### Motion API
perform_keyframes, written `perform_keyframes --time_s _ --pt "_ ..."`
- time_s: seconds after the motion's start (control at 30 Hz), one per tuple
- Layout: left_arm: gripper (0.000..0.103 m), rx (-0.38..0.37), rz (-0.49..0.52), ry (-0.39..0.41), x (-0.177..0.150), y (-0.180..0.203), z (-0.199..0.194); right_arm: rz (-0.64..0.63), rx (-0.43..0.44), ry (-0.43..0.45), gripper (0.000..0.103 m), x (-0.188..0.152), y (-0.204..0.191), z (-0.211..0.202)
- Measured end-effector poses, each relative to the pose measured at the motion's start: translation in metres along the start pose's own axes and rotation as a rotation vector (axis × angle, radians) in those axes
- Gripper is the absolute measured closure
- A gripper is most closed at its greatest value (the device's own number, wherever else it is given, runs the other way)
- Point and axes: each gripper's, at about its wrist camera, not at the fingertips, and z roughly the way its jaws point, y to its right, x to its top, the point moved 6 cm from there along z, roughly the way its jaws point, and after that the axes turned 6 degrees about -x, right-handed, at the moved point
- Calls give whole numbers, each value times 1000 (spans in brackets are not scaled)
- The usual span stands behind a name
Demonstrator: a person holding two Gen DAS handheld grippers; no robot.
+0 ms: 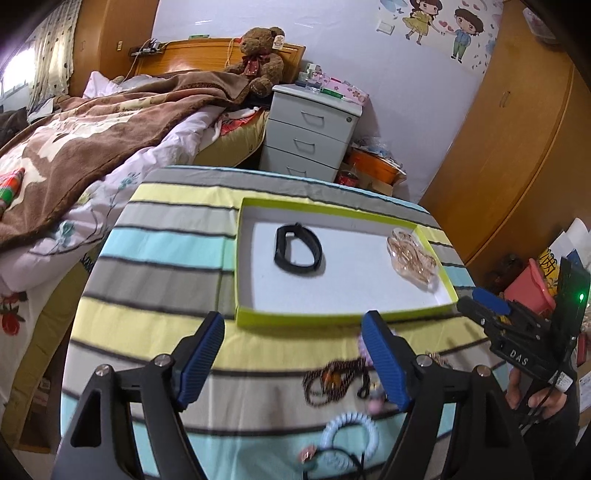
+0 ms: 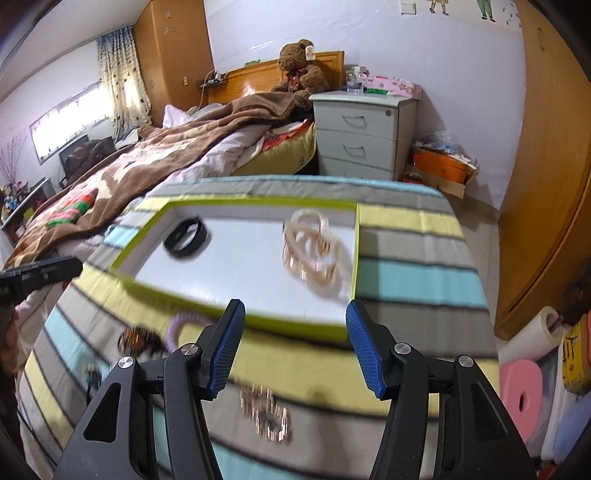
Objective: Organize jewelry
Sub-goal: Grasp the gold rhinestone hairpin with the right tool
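Both tools [image 1: 293, 332] agape above tablecloth [image 1: 155, 243]

Two wrist views angled down along their own fingers, close over the bench [image 1: 155, 258], left-hand and right-hand vantage, both sharing the green-rimmed tray [image 1: 332, 316] and far bed [image 2: 155, 162].

This is a home bedroom. An unmade bed [image 1: 110, 140] with a brown blanket [image 1: 122, 122] and a teddy bear [image 1: 258, 59] against its wooden headboard stands beside a grey three-drawer nightstand [image 1: 310, 133]. A wooden wardrobe [image 1: 517, 147], cartoon wall stickers [image 1: 443, 26] and a curtained window [image 2: 122, 81] complete the room.
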Motion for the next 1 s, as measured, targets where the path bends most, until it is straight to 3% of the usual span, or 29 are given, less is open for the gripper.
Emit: perform_keyframes --time_s 0.27,0.47,0.77,0.87,1.0 --pt "23 -21 -4 -28 -38 -4 -11 -61 18 -12 47 -37 -7 -14" --pt "23 -18 -17 -59 -59 -9 -12 -125 25 -38 68 -50 -13 -12" --pt "23 -26 -21 -88 -75 -9 -10 -186 67 -67 72 -59 -26 -3" --pt "23 -28 -19 -97 -77 -7 -8 -192 70 -73 83 -61 -27 -1" --pt "23 -30 -22 -112 -82 -5 -5 -213 64 -78 90 -64 -28 -1"
